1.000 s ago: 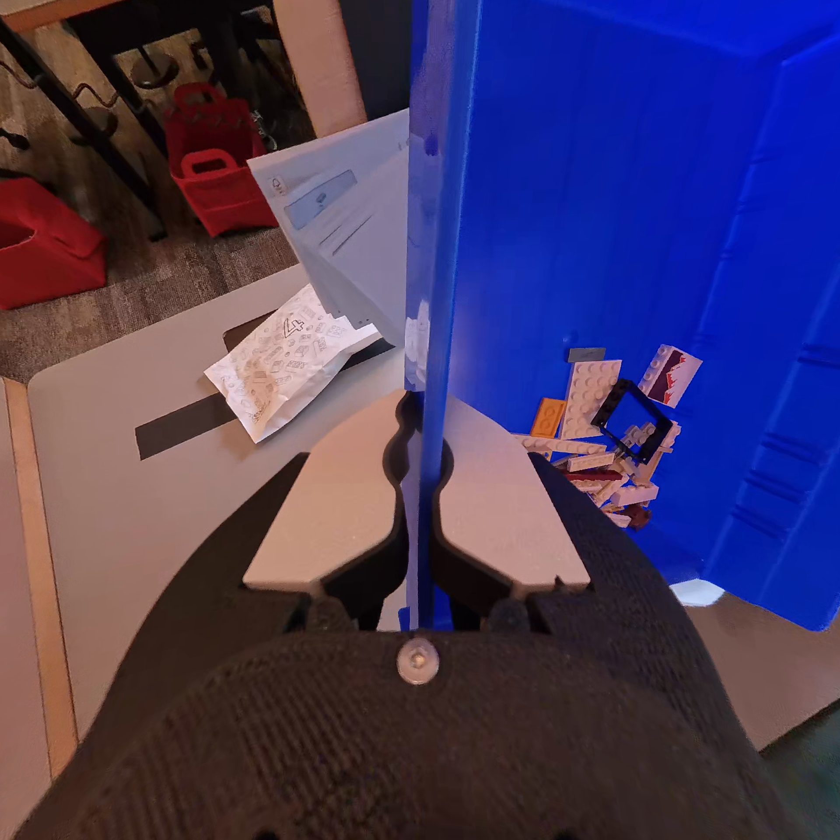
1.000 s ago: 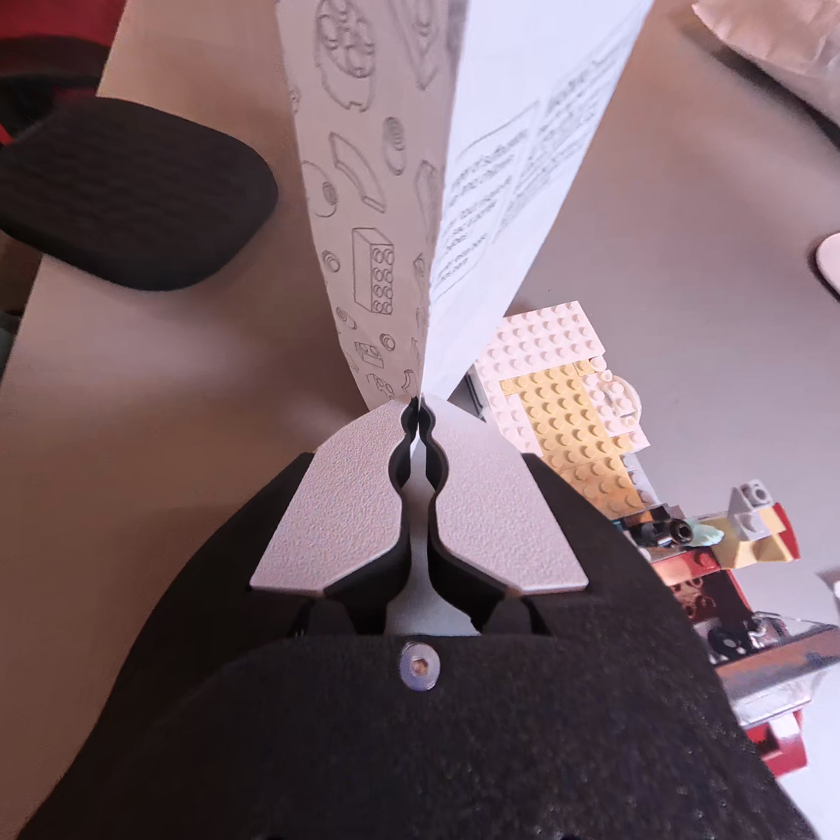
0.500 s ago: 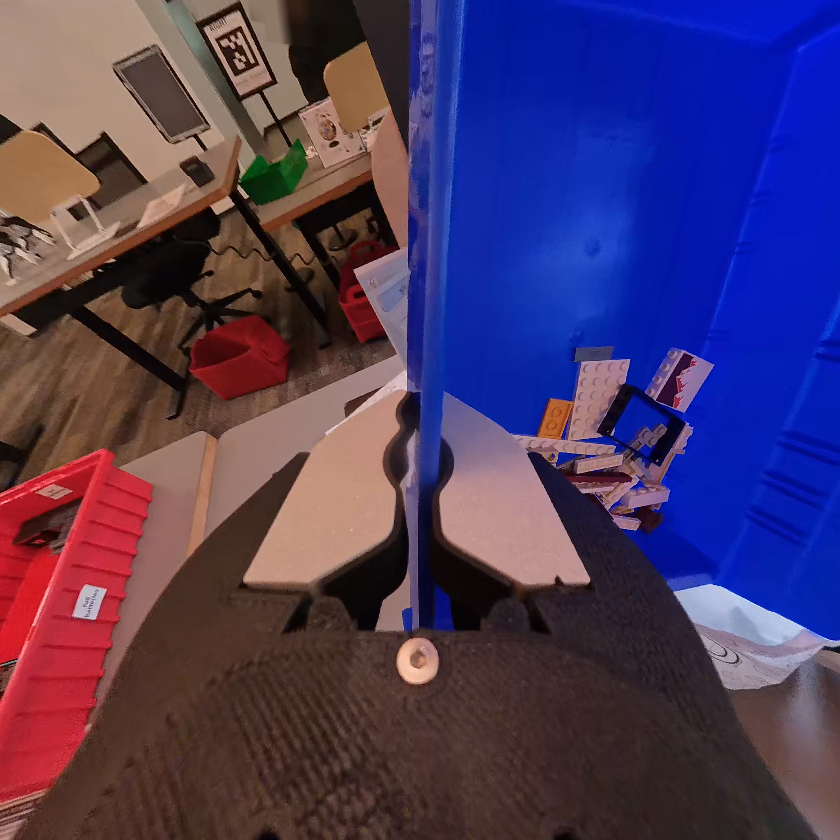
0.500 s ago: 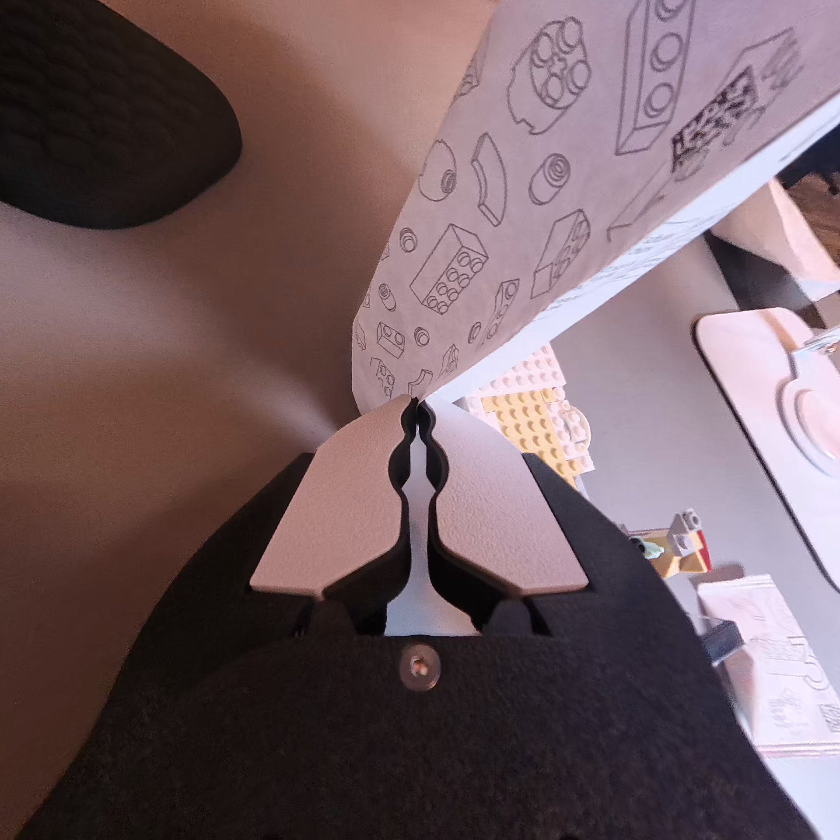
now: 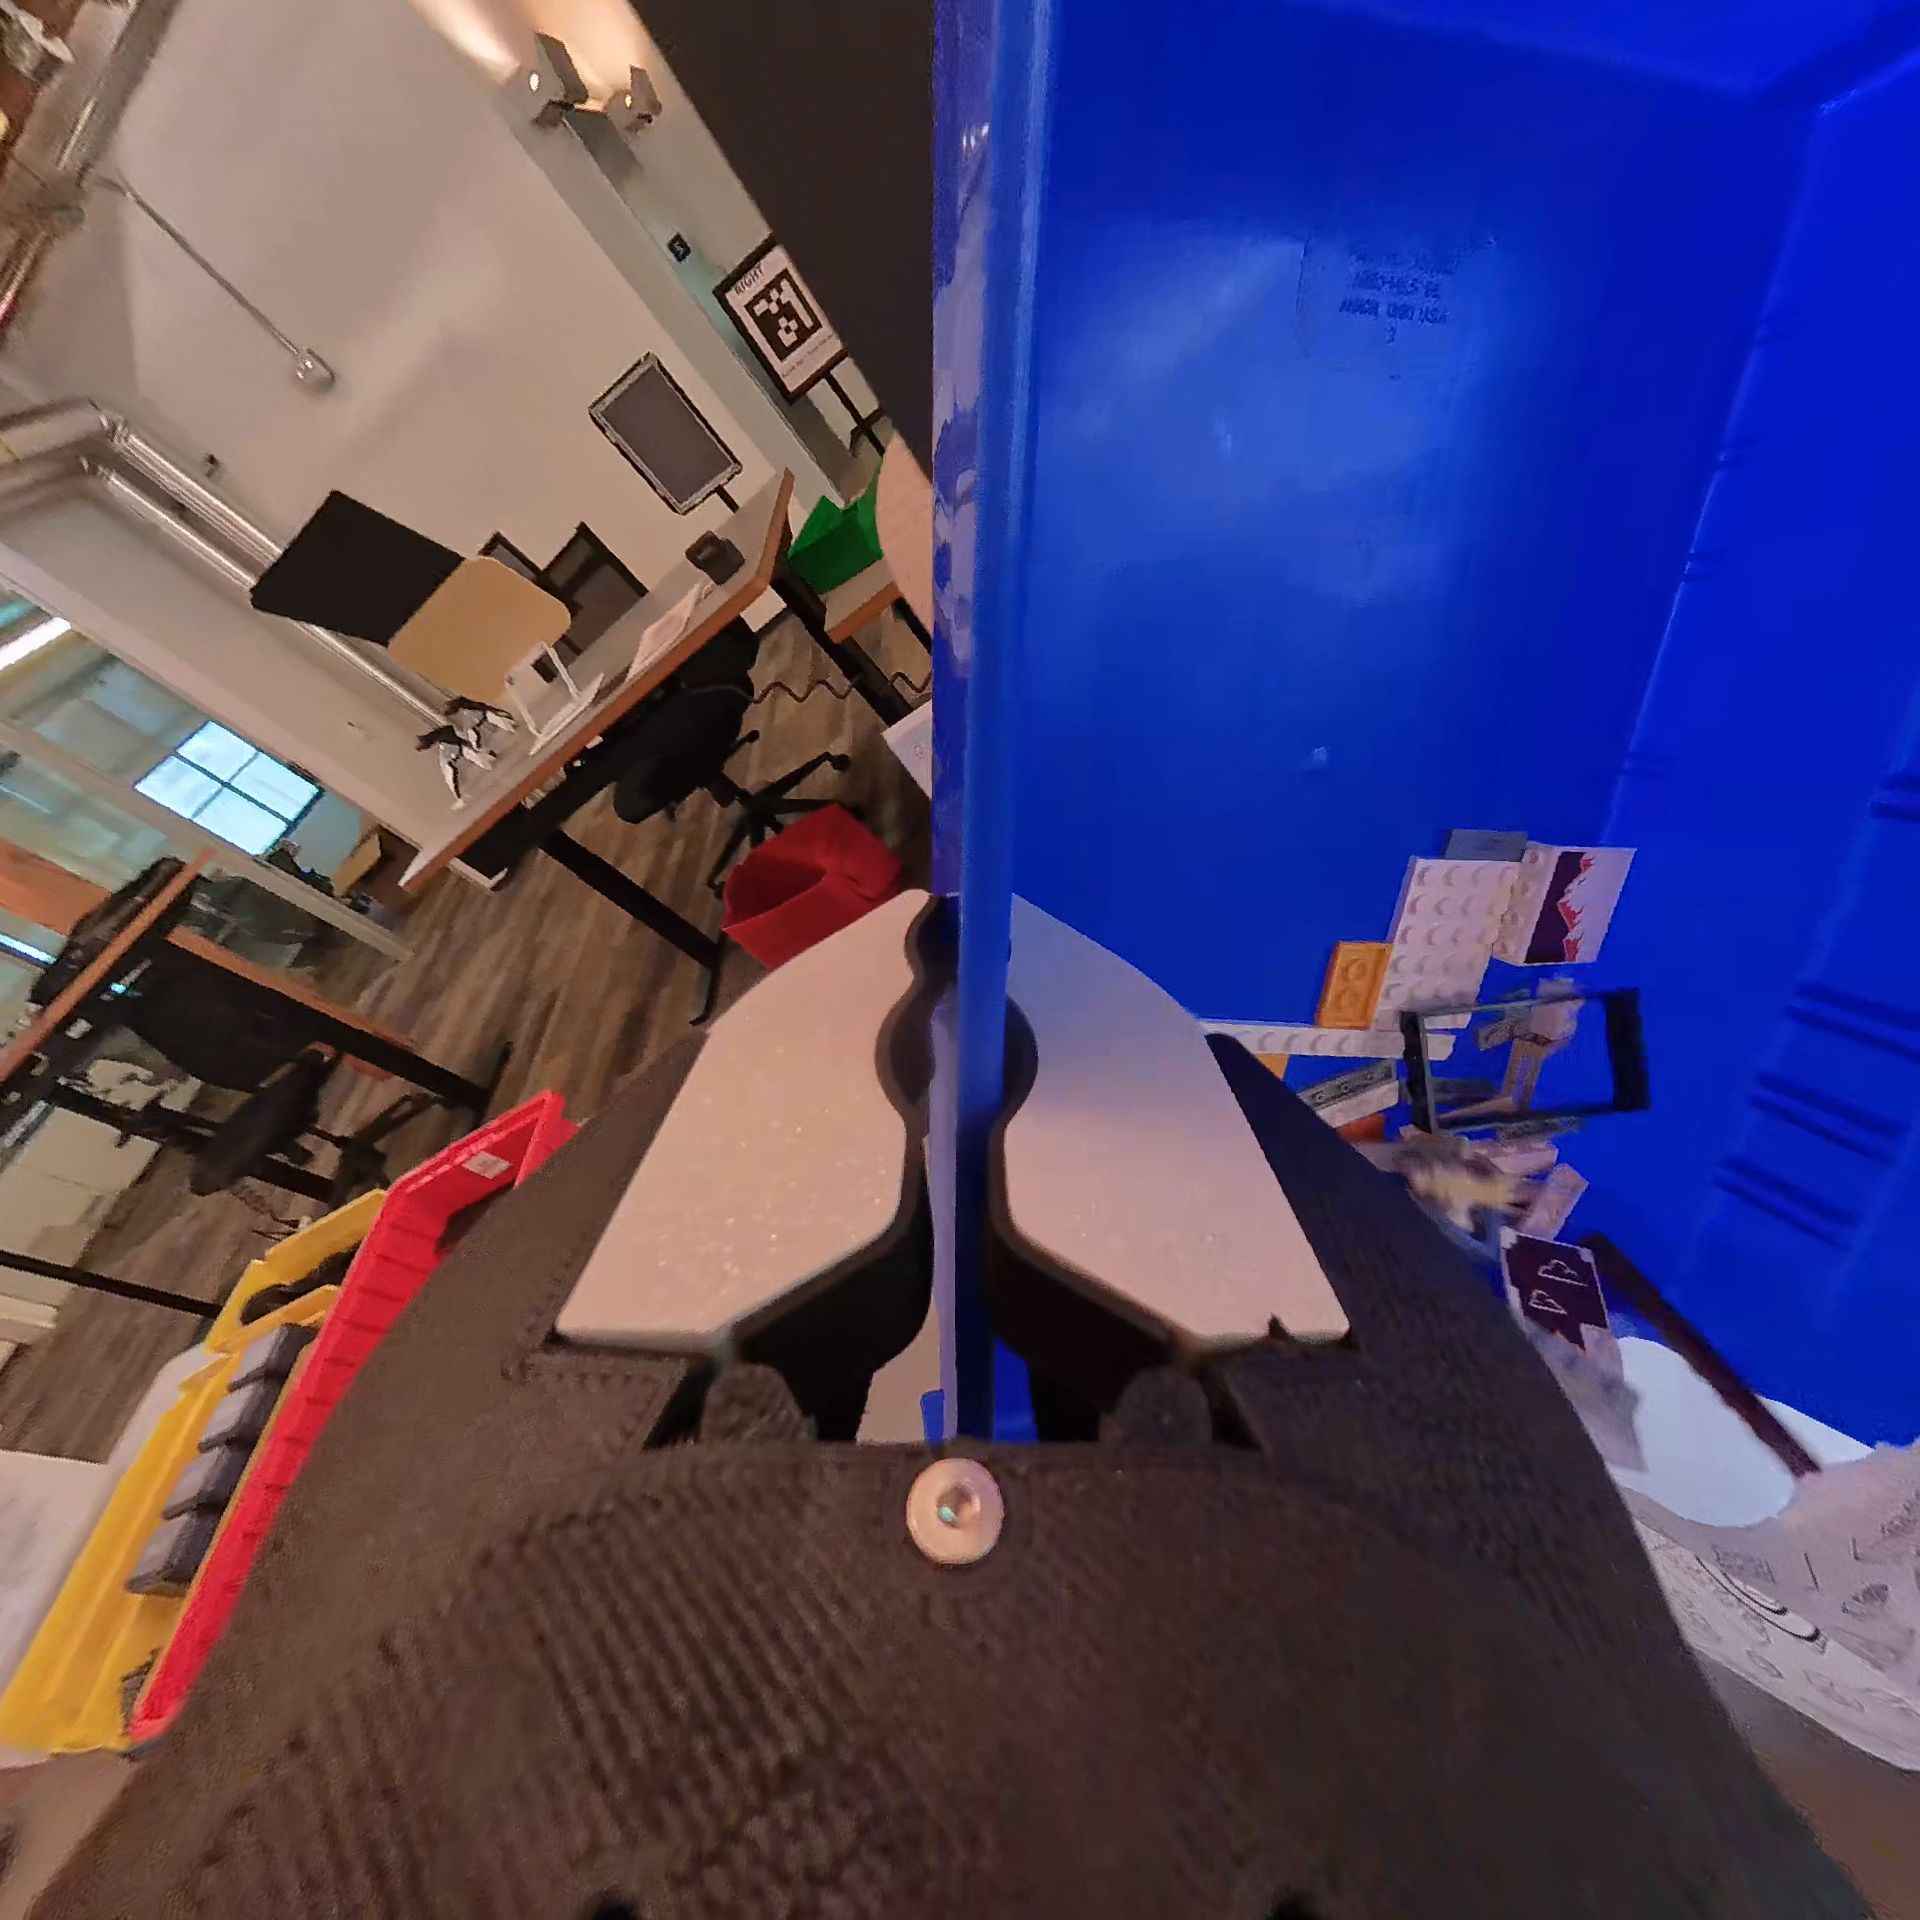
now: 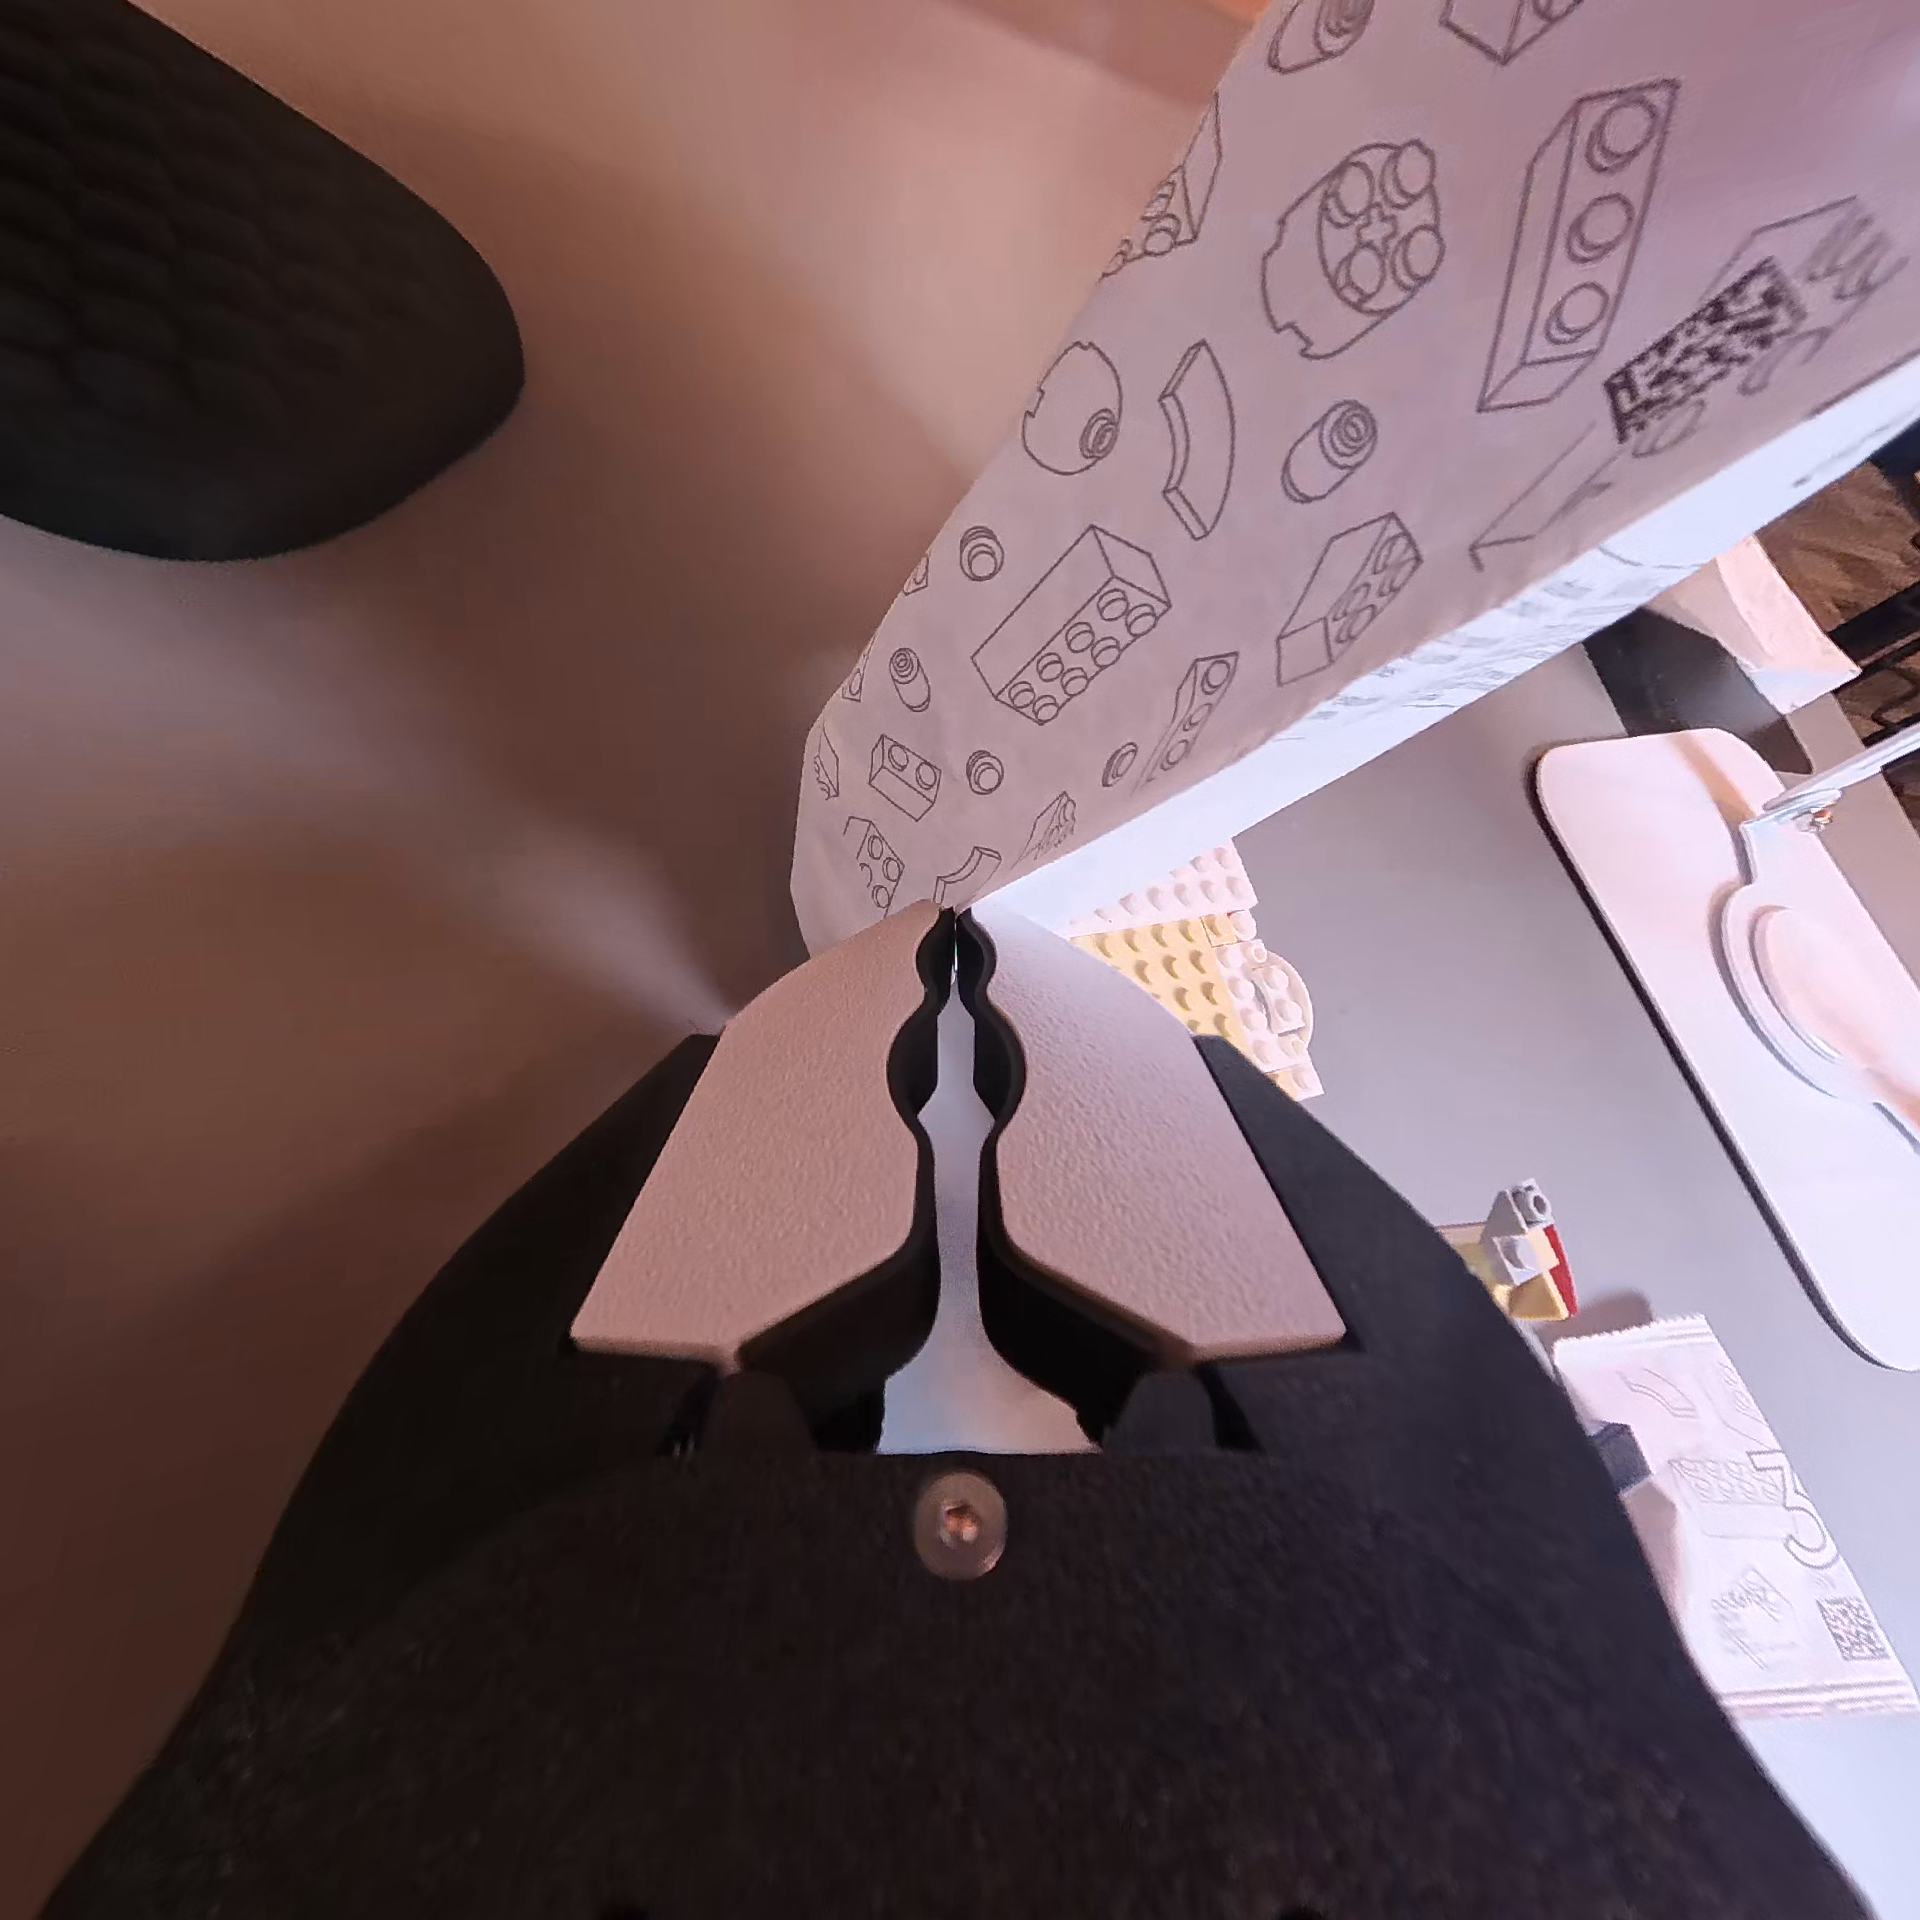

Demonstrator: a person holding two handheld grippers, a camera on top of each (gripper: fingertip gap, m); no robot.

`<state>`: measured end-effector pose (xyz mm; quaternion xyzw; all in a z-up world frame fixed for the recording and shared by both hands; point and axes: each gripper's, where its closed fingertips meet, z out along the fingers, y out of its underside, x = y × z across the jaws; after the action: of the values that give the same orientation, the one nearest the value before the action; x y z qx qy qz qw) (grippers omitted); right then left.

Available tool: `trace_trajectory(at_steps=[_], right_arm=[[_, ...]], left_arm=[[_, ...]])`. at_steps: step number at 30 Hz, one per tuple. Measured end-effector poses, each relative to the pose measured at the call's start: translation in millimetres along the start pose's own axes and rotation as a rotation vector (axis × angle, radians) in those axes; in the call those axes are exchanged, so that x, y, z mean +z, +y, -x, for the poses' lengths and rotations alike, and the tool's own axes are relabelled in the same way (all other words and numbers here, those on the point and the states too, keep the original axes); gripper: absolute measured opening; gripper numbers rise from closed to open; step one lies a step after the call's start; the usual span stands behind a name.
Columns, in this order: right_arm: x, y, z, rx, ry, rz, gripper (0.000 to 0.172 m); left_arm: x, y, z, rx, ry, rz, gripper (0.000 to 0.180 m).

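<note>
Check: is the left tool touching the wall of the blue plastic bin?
Touching. The left wrist view shows the left tool closed on the blue plastic bin, its thin wall pinched between both grey fingers.

Left hand-held gripper (image 5: 961, 925) clamped on blue bin (image 5: 1351, 520) wall, loose toy bricks (image 5: 1455, 997) inside.

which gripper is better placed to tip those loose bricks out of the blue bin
Left, probably. The left gripper is clamped on the blue bin wall, loose bricks inside; the right gripper pinches a paper bag.
</note>
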<state>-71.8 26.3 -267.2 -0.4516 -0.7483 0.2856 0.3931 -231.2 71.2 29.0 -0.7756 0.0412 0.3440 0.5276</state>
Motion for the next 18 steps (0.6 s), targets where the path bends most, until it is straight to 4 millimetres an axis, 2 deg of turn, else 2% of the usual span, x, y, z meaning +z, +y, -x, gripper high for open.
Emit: trace_trajectory(at_steps=[7,18], right_arm=[[0,2,2,-0.011,-0.005,0.017,0.001],[-2,6,-4,-0.011,0.002,0.022,0.0]], left_arm=[[7,-21,-24,0.131,0.01,0.016,0.005],[1,-44,-41,0.273,-0.039,-0.042,0.005]])
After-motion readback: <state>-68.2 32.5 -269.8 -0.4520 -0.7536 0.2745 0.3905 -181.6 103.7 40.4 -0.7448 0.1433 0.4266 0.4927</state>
